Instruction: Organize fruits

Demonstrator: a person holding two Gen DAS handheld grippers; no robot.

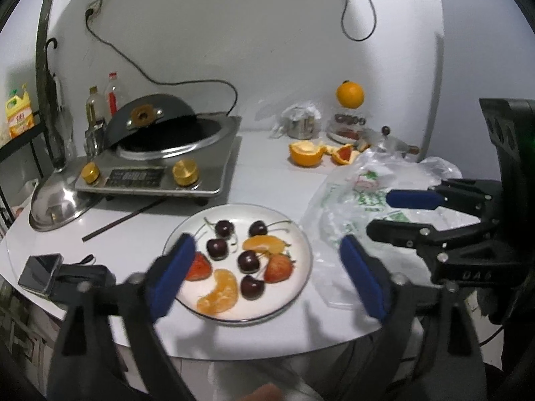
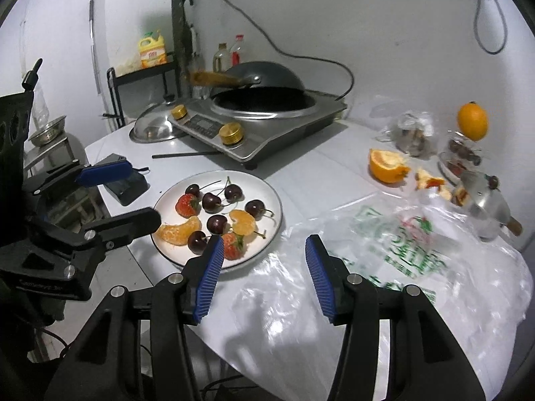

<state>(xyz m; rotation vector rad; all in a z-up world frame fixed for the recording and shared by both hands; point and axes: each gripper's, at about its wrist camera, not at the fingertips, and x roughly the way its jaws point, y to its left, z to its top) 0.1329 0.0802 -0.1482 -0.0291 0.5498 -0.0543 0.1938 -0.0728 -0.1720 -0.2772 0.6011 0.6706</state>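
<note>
A white plate [image 1: 301, 234] near the table's front edge holds several dark cherries [image 1: 247, 261], two strawberries [image 1: 278, 269] and two orange segments [image 1: 219, 292]. It also shows in the right wrist view [image 2: 267, 183]. My left gripper [image 1: 267, 280] is open and empty, its fingers straddling the plate's near side. My right gripper [image 2: 264, 277] is open and empty, hovering over a clear plastic bag [image 2: 401, 250] just right of the plate. A whole orange [image 1: 350, 95] sits on a glass jar at the back.
An induction cooker with a dark wok [image 1: 174, 140] stands at the back left, a steel lid [image 1: 57, 200] beside it. Orange peel halves [image 1: 306, 153] lie at the back right. A phone [image 1: 40, 274] lies at the front left edge. A chopstick [image 1: 123, 219] lies by the cooker.
</note>
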